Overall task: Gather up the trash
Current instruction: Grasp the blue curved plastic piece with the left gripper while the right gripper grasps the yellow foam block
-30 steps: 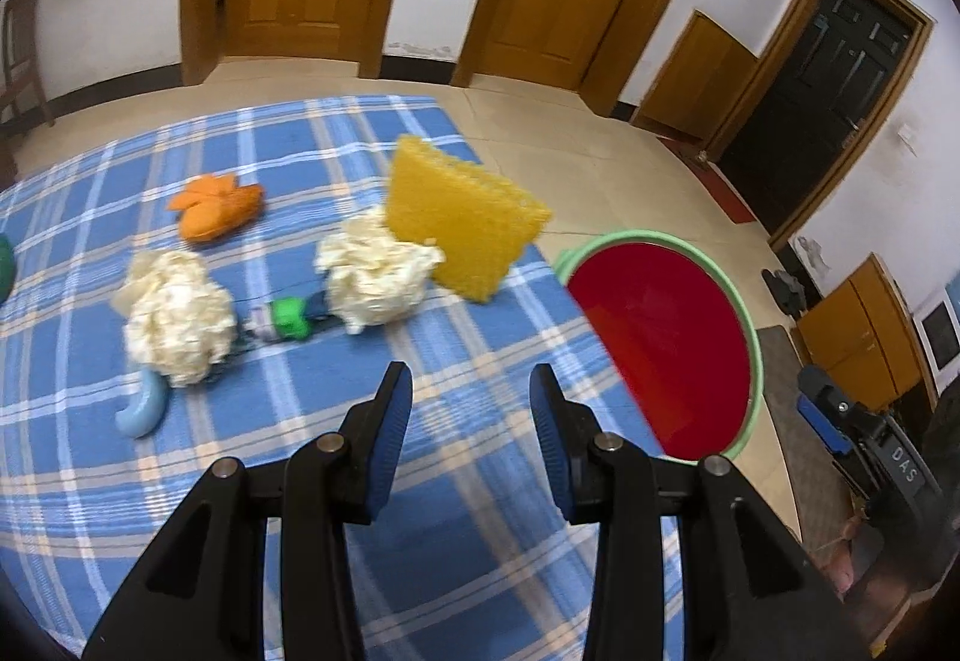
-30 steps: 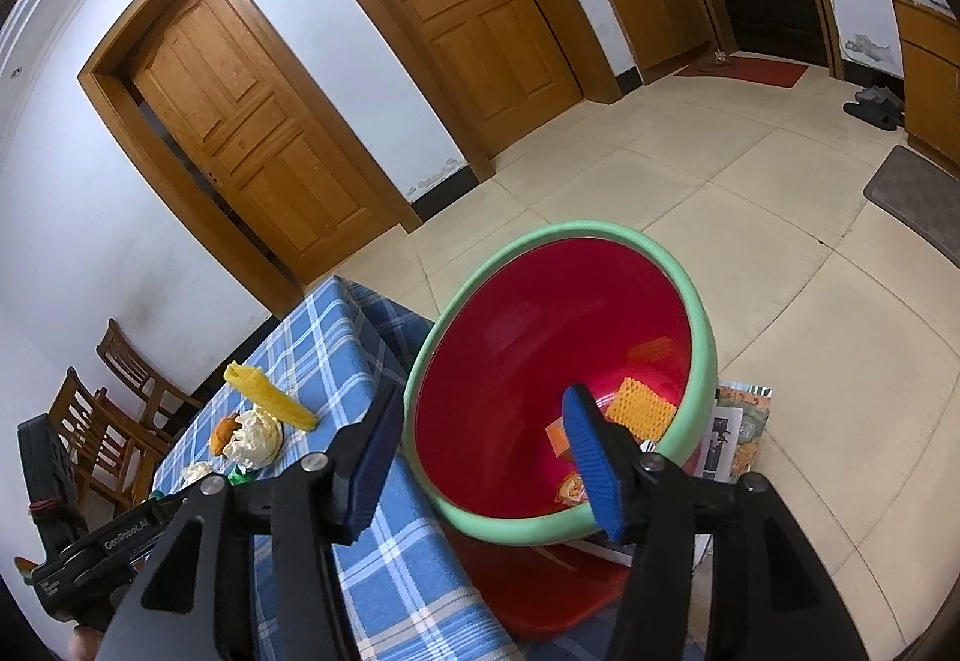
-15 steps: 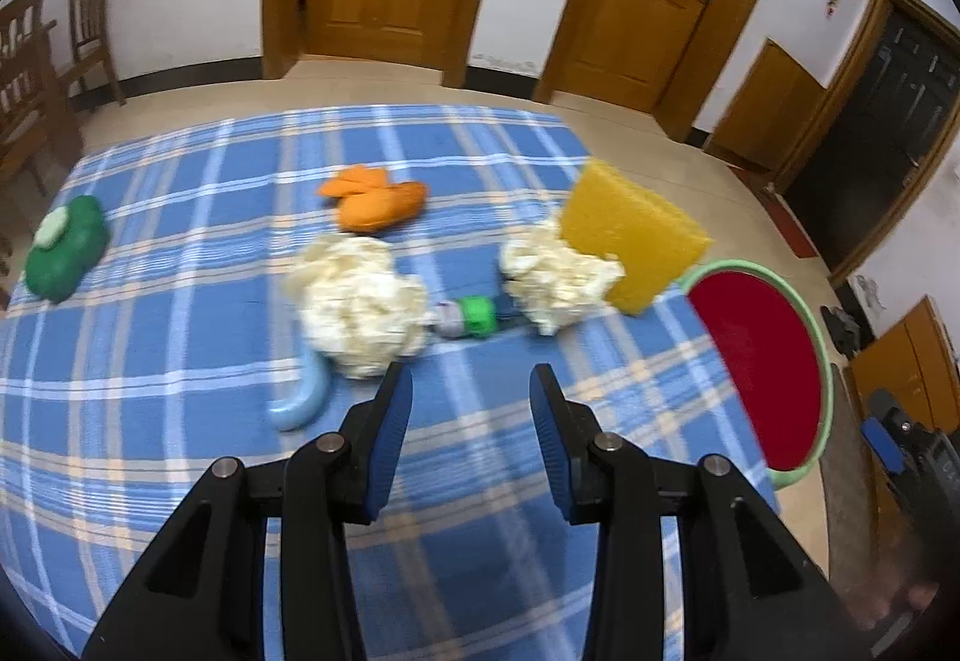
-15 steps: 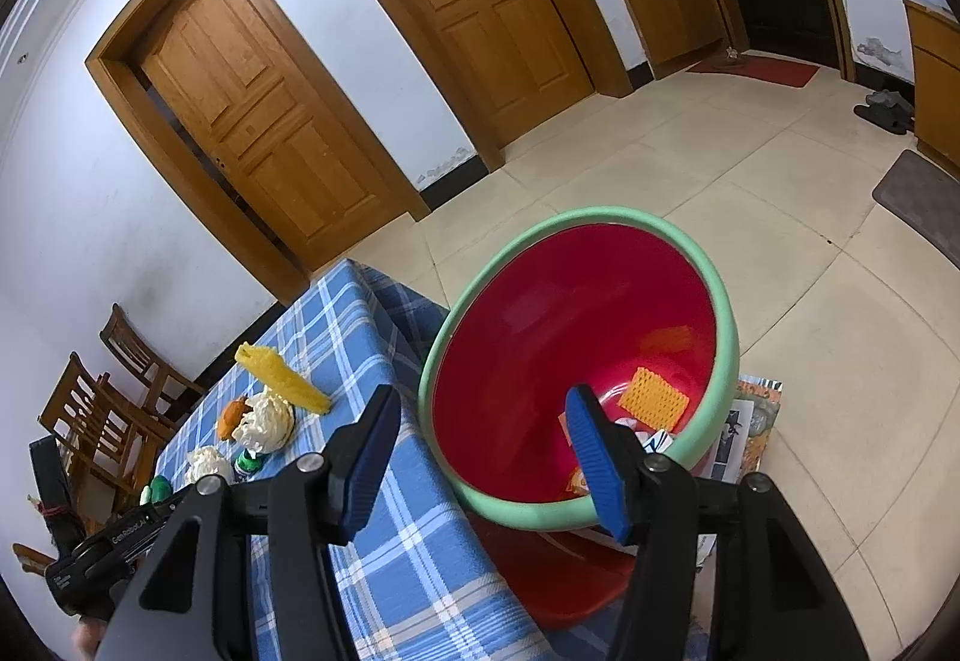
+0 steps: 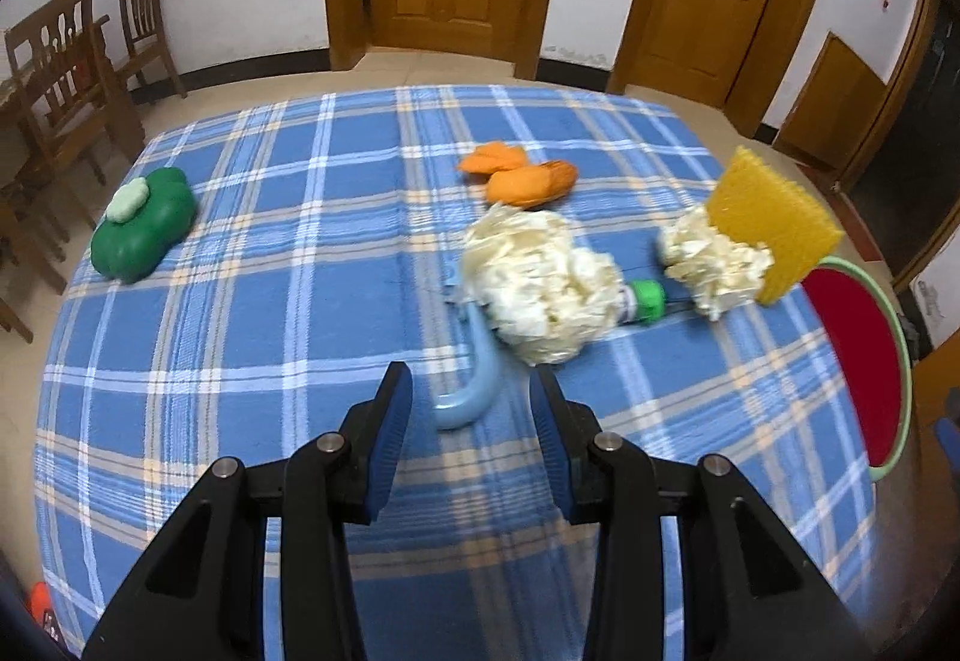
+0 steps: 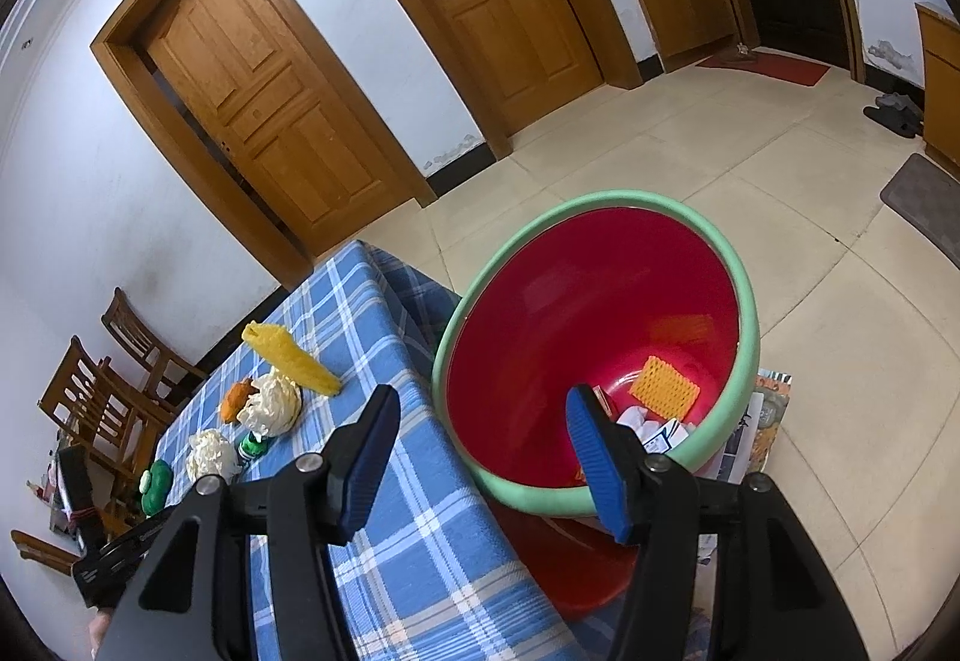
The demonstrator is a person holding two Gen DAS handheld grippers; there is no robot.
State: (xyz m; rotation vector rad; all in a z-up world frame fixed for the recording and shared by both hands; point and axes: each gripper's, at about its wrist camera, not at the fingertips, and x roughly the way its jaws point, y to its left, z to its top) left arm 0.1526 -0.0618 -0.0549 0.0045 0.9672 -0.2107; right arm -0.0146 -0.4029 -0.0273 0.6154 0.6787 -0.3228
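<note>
1. Table (image 5: 252,301): blue plaid woven cloth, white and tan lines, under and ahead of the left gripper (image 5: 471,391).
2. Bin (image 6: 744,301): round, glossy red inside, mint-green rim, standing on the floor just off the table edge. Straight ahead of the right gripper (image 6: 483,424), whose right pad overlaps the near rim; far right of the left gripper. Inside it: an orange waffle-textured sponge piece (image 6: 663,388) and white scraps of paper.
3. Yellow sponge (image 5: 774,223): flat square slab with a honeycomb texture, tilted up on edge. Ahead-right of the left gripper, leaning on the smaller wad.
4. Large crumpled wad (image 5: 540,277): cream-white, shredded look, roughly ball-shaped. Just ahead of the left gripper, slightly right.
5. Smaller cream wad (image 5: 711,259): same material, further right, touching the sponge.
6. Green blob (image 5: 144,229): smooth, lobed, pale green flower shape on top. Far ahead-left, well apart from the rest.
7. Orange peel pieces (image 5: 519,175): curled, matte, behind the large wad.
8. Pale blue curved piece (image 5: 474,385): smooth crescent, blurred. Directly ahead, its near end showing between the left fingertips; contact not discernible.
9. Small bottle, green cap (image 5: 648,301): lying on its side between the two wads, body mostly hidden.
10. Left gripper: jaws apart, nothing clamped. Right gripper: jaws spread, empty, aimed at the bin.
</note>
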